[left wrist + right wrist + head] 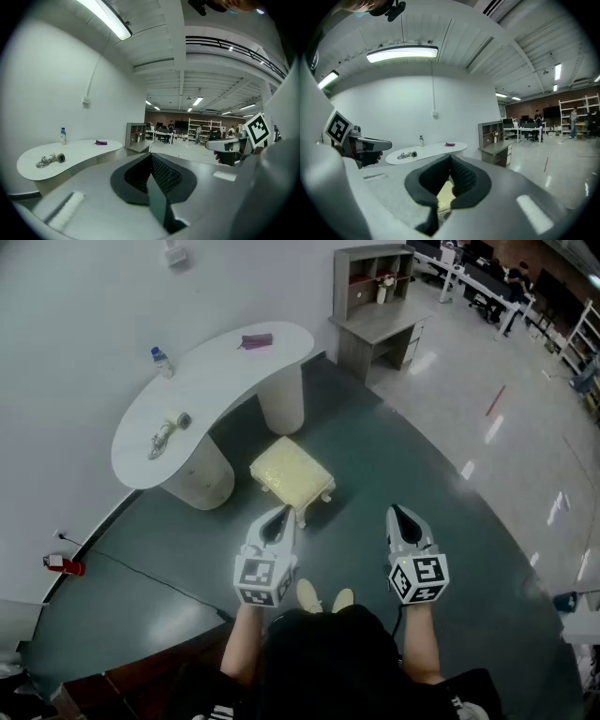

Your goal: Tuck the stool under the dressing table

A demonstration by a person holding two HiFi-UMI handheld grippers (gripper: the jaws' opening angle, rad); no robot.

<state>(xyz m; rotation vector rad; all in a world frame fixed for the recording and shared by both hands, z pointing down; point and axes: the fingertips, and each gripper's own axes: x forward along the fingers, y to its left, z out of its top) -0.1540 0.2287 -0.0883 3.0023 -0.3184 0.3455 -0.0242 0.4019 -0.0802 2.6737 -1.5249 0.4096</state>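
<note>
On the dark green floor [403, 446], the stool [292, 474] stands out in front of the dressing table [216, 381]. Its far edge is near the gap between the 2 pedestals [202, 476], and it is not under the white top. To its right the floor lies open. We hold the left gripper [280, 517] close to the stool's near edge and the right gripper [397, 514] well apart from it. Both are clenched on nothing.

Count right now: my left gripper [280, 513] and right gripper [397, 513] make two; one stool [292, 473], one dressing table [216, 381].
On its top I count one bottle [161, 360] at the back edge, one purple pouch [256, 340], one cable bundle [167, 434].
</note>
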